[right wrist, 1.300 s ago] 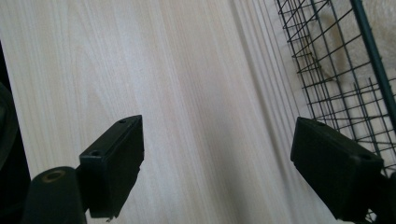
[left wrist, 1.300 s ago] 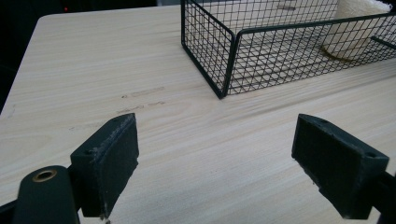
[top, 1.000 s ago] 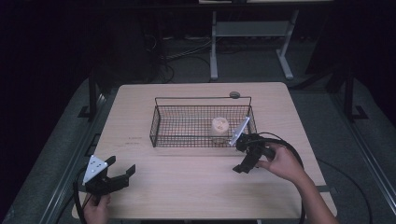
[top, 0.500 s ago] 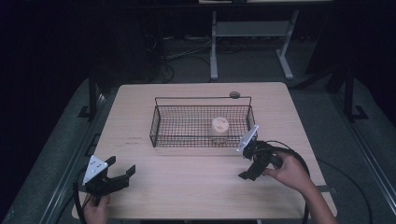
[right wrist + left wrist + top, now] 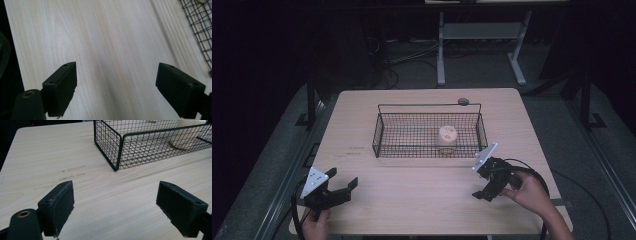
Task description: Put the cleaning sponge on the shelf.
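1. Pale round object [image 5: 447,135], looks like a roll or small tub with a cream top, stands inside the black wire basket [image 5: 382,134], toward its right half, close to the near wall. In the left gripper view it sits behind the mesh at the top right [image 5: 186,135]; can't tell exactly what it is.
2. Basket sits mid-table, slightly toward the far side, long handle bar up across the back. Nothing else seen inside it.
3. Right gripper [image 5: 482,187] is on the near right of the table, just outside the basket's near-right corner, jaws wide apart, nothing between them. Its own view looks down on bare wood, with a bit of basket mesh [image 5: 200,25] at the top right.
4. Left gripper [image 5: 343,186] is at the near-left corner, well apart from the basket, jaws spread and empty, pointing toward the basket's near-left corner [image 5: 116,150].
5. Small dark round disc [image 5: 463,101] lies on the wooden table [image 5: 422,200] just behind the basket's far-right corner, untouched.
6. Judgement: placing looks done. Object is in the basket, both tools empty and clear of it. No other loose item on the table to load, so little or nothing seems left.
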A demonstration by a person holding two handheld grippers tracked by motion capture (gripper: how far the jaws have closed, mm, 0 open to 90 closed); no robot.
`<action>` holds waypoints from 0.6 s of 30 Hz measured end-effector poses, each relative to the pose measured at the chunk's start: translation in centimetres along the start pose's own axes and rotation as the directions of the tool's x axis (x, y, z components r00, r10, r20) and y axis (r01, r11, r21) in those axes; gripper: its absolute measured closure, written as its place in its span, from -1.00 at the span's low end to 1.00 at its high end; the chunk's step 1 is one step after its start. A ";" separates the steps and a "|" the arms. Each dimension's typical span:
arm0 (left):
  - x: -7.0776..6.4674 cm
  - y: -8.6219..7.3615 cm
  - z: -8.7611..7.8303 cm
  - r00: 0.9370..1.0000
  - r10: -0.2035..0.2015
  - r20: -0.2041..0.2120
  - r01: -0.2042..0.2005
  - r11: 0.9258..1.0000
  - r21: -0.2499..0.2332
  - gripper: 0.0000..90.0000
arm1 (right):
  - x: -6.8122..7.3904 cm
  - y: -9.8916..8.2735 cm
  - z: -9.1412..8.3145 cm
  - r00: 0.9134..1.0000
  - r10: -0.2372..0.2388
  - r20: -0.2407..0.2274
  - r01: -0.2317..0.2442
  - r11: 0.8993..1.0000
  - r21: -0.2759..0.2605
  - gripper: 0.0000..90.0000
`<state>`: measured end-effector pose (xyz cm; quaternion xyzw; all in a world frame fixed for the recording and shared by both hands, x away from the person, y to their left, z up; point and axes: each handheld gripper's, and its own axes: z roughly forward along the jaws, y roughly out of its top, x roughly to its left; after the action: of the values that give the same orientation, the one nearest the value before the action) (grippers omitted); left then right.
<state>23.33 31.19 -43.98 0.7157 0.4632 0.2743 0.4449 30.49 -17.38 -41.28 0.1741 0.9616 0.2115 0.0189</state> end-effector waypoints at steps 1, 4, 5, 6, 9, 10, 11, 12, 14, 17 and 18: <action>0.0 0.0 0.0 1.000 0.002 0.001 -0.002 1.000 -0.001 -0.69 | 0.1 -0.2 0.0 1.000 -0.001 0.003 0.001 1.000 -0.003 -0.63; 0.0 0.0 0.0 1.000 0.003 0.001 -0.003 1.000 -0.001 -0.69 | 0.6 -1.0 0.1 1.000 0.005 0.014 -0.005 1.000 -0.013 -0.63; 0.0 0.0 0.0 1.000 0.003 0.001 -0.003 1.000 -0.001 -0.69 | 0.8 -1.2 0.1 1.000 0.010 0.012 -0.010 1.000 -0.014 -0.63; 0.0 0.0 0.0 1.000 0.002 0.001 -0.002 1.000 -0.002 -0.69 | 0.9 -1.4 0.1 1.000 0.009 0.011 -0.009 1.000 -0.014 -0.63; 0.0 0.0 -0.1 1.000 0.004 0.000 -0.004 1.000 0.000 -0.69 | 1.2 -2.0 0.1 1.000 0.019 0.013 -0.018 1.000 -0.009 -0.63; 0.0 0.0 -0.1 1.000 0.003 -0.001 -0.003 1.000 -0.001 -0.69 | 1.3 -2.2 0.1 1.000 0.024 0.013 -0.024 1.000 -0.011 -0.63; -0.1 0.0 -0.1 1.000 0.003 -0.001 -0.003 1.000 -0.001 -0.69 | 1.3 -2.4 0.1 1.000 0.027 0.011 -0.027 1.000 -0.013 -0.63; -0.1 0.0 -0.1 1.000 0.002 -0.001 -0.002 1.000 -0.001 -0.69 | 1.3 -2.6 0.1 0.999 0.030 0.009 -0.030 0.999 -0.014 -0.63; -0.1 0.0 -0.1 1.000 0.003 -0.002 -0.003 1.000 -0.001 -0.69 | 1.3 -2.8 0.1 0.999 0.034 0.009 -0.034 0.999 -0.017 -0.63; -0.1 0.0 -0.1 1.000 0.002 -0.002 -0.002 1.000 -0.002 -0.69 | 1.5 -3.6 0.0 0.999 0.053 0.011 -0.052 0.998 -0.026 -0.63; -0.1 0.0 -0.1 1.000 0.002 -0.001 -0.002 1.000 -0.002 -0.69 | 1.5 -3.8 0.0 0.998 0.062 0.013 -0.062 0.998 -0.028 -0.63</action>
<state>23.18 31.13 -43.96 0.7157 0.4624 0.2756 0.4449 27.85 -20.05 -42.81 0.2048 0.9525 0.2242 0.0212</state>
